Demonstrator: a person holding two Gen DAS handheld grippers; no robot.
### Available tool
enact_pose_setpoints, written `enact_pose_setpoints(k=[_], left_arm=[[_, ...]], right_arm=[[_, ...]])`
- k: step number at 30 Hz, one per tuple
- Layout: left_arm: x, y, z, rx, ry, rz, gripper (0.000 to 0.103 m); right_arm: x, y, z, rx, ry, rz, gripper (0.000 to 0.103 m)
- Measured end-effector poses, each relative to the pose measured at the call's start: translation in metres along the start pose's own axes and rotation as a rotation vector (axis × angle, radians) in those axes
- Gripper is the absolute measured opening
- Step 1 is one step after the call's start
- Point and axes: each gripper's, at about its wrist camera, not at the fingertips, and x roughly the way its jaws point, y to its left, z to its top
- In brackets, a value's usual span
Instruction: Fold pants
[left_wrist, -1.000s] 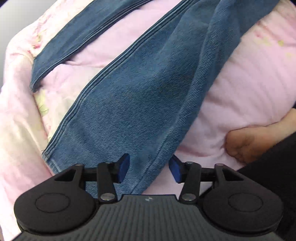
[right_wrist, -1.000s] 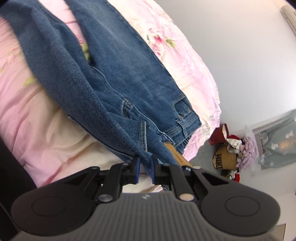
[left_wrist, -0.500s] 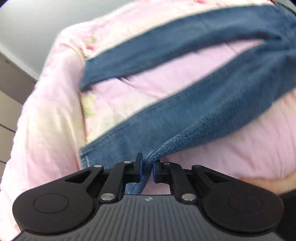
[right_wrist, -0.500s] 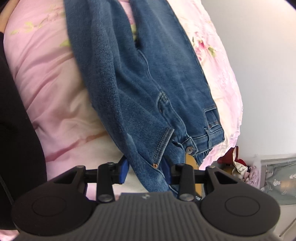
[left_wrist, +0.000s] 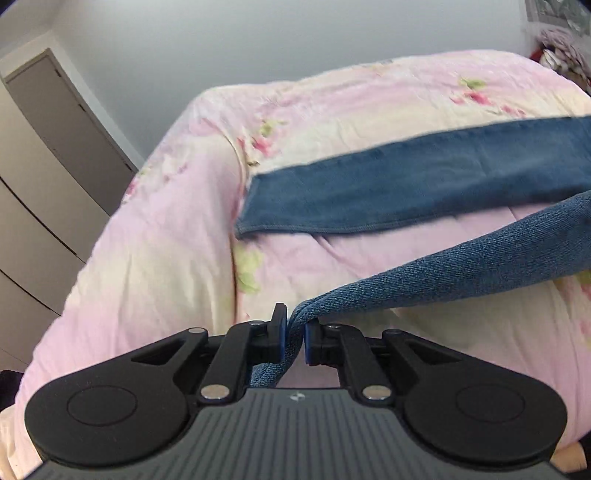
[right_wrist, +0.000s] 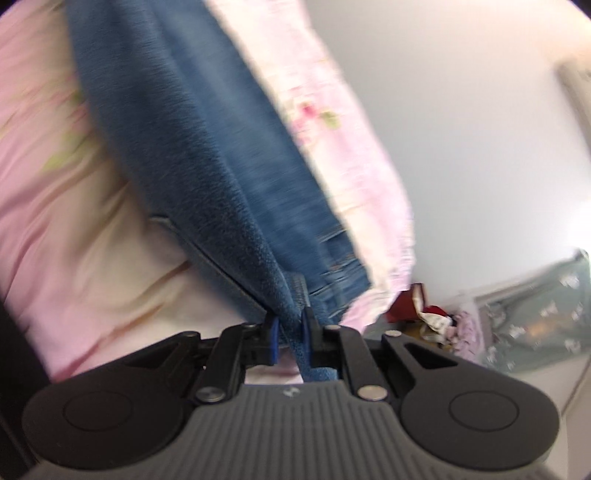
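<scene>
Blue denim pants, pinched at two points, on a pink floral bed.

Left gripper (left_wrist: 294, 334): fingers nearly closed, clamping the near leg (left_wrist: 461, 271) of the pants, which rises off the quilt and runs off to the right. Far leg (left_wrist: 406, 188): flat on the pink quilt (left_wrist: 159, 240), hem toward the bed's left edge, apart from the held leg. Right gripper (right_wrist: 290, 334): fingers drawn close together, gripping a bunched fold at the waist end of the pants (right_wrist: 207, 147); cloth stretches up and away over the quilt; view blurred. Beyond: grey wall (left_wrist: 221, 44), cupboard doors (left_wrist: 40, 155), a heap of clutter (right_wrist: 436, 314) beside the bed.
</scene>
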Motion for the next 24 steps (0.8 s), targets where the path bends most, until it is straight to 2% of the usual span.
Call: enact_pose_setpoints(k=[5,10,14,20,24], left_arm=[[0.015,0.007,0.037,-0.019,0.003,0.022,0.009],[0.046,0.007,0.076,-0.036,0.011,0.045,0.009],[0.073,0.004,0.107,-0.015,0.008,0.078,0.009],[0.125,-0.008,0.150,0.032,0.076,0.110,0.009],[0.158,-0.023,0.177,0.084,0.088,0.145,0.009]], right_arm=[[0.018,-0.025,0.032,0.097,-0.004,-0.060,0.006],[0.051,-0.044,0.061,0.104,0.015,-0.098,0.006],[0.082,-0.061,0.082,0.126,0.034,-0.114,0.006],[0.133,-0.074,0.107,0.137,0.076,-0.130,0.006],[0.176,-0.077,0.122,0.139,0.109,-0.136,0.006]])
